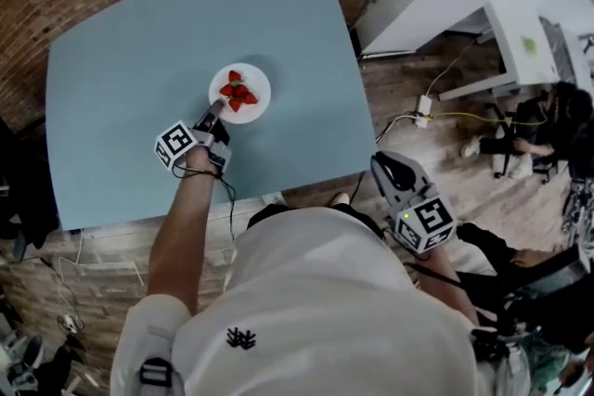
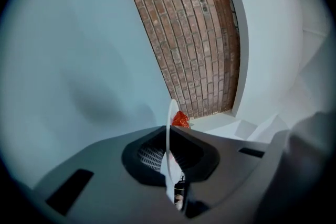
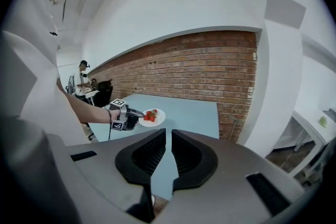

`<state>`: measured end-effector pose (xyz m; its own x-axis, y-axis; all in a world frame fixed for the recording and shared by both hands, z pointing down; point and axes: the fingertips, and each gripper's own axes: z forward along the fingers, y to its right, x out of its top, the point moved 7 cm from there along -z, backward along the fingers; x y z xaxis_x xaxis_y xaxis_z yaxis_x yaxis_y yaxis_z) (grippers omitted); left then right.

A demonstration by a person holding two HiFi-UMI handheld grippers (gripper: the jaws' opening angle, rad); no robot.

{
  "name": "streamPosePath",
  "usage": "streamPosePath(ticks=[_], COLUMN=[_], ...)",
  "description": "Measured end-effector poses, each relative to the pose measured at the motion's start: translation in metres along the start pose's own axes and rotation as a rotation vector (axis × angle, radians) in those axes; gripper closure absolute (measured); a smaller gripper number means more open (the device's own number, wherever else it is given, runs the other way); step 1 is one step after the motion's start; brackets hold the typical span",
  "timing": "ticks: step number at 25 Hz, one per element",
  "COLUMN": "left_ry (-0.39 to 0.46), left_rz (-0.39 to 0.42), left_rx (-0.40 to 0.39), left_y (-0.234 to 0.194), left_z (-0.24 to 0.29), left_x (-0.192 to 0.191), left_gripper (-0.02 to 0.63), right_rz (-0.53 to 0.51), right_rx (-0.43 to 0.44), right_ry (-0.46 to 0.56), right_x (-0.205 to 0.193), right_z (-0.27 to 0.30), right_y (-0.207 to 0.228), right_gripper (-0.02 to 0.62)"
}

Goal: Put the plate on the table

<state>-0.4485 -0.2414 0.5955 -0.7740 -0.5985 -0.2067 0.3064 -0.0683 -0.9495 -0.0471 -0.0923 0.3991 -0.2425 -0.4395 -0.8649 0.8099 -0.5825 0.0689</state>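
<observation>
Right now my left hand-held gripper [image 1: 216, 109] is clamped on the near rim of the small round white plate [image 1: 264, 81]. Its 2 jaws pinch the thin edge, which shows edge-on in the left gripper view. The plate carries a few red strawberries [image 1: 238, 94] and lies over the middle of the light-blue rectangular desk [image 1: 130, 51], well in from every edge. I cannot tell whether its base touches the surface. My right hand-held gripper [image 1: 384, 164] hangs off the desk beside my body, its jaws narrowed to a slit with nothing in it. To finish well, I would hold the plate level so the fruit does not roll and lower it straight down until the base lies flat. Then I would part the jaws and draw back without nudging the rim.
</observation>
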Motion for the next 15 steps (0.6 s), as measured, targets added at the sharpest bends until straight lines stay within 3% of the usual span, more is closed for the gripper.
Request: streamPosePath(ticks=[7,15], left_ry=[-0.052,-0.069], left_rz=[0.006,0.010], left_rx=[0.018,0.069], left_y=[-0.017,-0.034], left_z=[0.053,0.078], left_x=[0.011,0.021], left_gripper=[0.595,0.595], right_rz=[0.050,0.065], right_rx=[-0.114,-0.138], right_ry=[-0.027,-0.030], right_x=[-0.010,-0.007], right_z=[-0.026,-0.024], right_y=[0.006,0.005], right_gripper=[0.558,0.558])
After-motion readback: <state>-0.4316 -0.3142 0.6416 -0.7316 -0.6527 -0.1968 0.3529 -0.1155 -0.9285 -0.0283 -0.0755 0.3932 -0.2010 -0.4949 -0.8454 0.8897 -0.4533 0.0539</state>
